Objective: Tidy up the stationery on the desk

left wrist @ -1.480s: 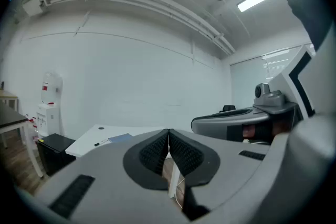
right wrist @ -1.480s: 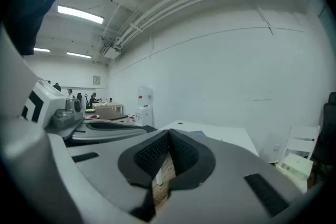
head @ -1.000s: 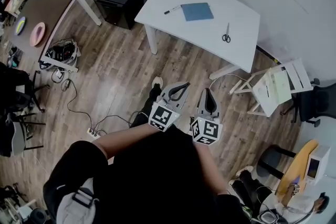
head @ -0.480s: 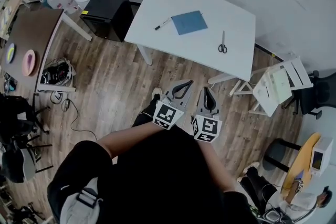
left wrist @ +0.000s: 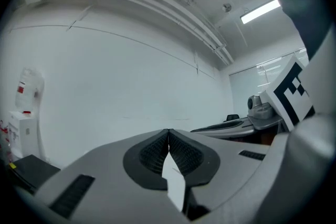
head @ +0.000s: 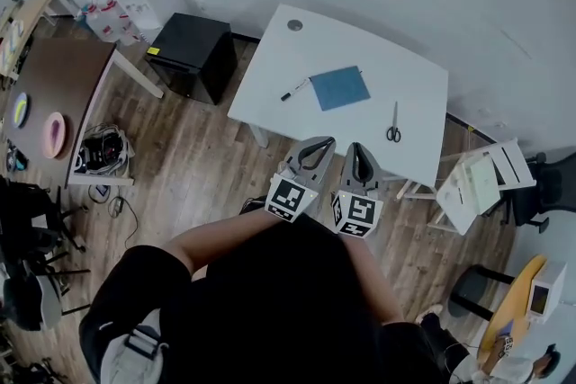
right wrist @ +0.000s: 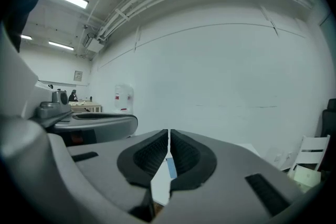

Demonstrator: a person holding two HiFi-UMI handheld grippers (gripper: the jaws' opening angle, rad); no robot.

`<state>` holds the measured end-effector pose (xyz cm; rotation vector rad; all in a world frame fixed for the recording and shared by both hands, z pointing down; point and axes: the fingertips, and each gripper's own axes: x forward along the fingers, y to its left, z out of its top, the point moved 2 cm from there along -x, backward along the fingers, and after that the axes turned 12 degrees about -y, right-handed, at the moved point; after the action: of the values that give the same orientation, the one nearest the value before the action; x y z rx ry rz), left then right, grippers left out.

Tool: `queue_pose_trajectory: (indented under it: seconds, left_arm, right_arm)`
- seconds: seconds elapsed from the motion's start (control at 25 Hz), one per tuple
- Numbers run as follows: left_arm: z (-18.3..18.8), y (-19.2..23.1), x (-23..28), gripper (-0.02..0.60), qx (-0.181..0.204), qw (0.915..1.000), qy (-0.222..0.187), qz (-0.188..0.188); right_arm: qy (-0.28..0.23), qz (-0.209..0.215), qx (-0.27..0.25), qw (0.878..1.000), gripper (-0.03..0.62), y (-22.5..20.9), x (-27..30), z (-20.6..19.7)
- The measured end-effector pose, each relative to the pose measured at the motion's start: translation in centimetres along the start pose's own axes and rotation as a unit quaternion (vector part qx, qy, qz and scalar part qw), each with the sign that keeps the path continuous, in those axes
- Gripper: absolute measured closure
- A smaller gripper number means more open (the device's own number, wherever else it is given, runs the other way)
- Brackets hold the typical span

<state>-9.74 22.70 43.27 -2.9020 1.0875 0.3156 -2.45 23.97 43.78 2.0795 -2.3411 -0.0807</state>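
Pen (head: 294, 91), blue notebook (head: 339, 88) and scissors (head: 394, 123) lie on white desk (head: 272, 66).

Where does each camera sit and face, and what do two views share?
Head view: on the person's head, steeply down at white desk, blue notebook; arms, left gripper, right gripper show.
Left gripper view: on the left gripper, level at the white wall; shut jaws show.
Right gripper view: on the right gripper, same wall; shut jaws show.
Shared: head and right gripper views show the notebook.
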Motion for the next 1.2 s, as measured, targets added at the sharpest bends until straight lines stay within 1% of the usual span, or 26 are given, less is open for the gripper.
queue_pose_trajectory:
  seconds: [0.2,0.32,0.4,0.6,0.8,0.96,1.08,1.2]
  left_arm:
    - [-0.1,4.3,1.3,0.568,0.0,1.0,0.0,-0.001]
    - [-0.9,5.7,1.5,0.568,-0.009,0.9999,0.001,-0.005]
    - [-2.2,5.9,1.4,0.568,-0.022,0.9995,0.017,-0.014]
    - [-4.5,6.4,0.3,0.568,-0.055,0.9971,0.047,-0.022]
    - [-6.6,5.0,0.5,0.568,-0.069,0.9935,0.079,-0.043]
    - [-7.5,4.0,0.6,0.568,-0.073,0.992,0.088,-0.052]
    - [-8.0,4.7,1.5,0.568,-0.077,0.9922,0.091,-0.037]
    - [-8.9,5.9,2.7,0.568,-0.084,0.9911,0.101,-0.02]
  right_arm:
    - [-0.013,-0.034,0.001,0.999,0.559,-0.8,3.6,0.3]
    - [-0.018,-0.048,0.003,0.999,0.559,-0.5,4.8,-0.2]
    - [-0.019,-0.058,0.006,0.998,0.559,-0.2,4.9,-1.0]
    - [0.02,-0.083,0.018,0.996,0.559,-0.5,3.9,-3.5]
    - [0.045,-0.091,0.019,0.995,0.559,-1.0,3.2,-5.0]
    - [0.064,-0.085,0.015,0.994,0.559,-1.8,4.4,-5.9]
    - [0.045,-0.074,0.021,0.996,0.559,-2.9,5.5,-5.3]
    - [0.002,-0.062,0.048,0.997,0.559,-3.8,6.9,-4.4]
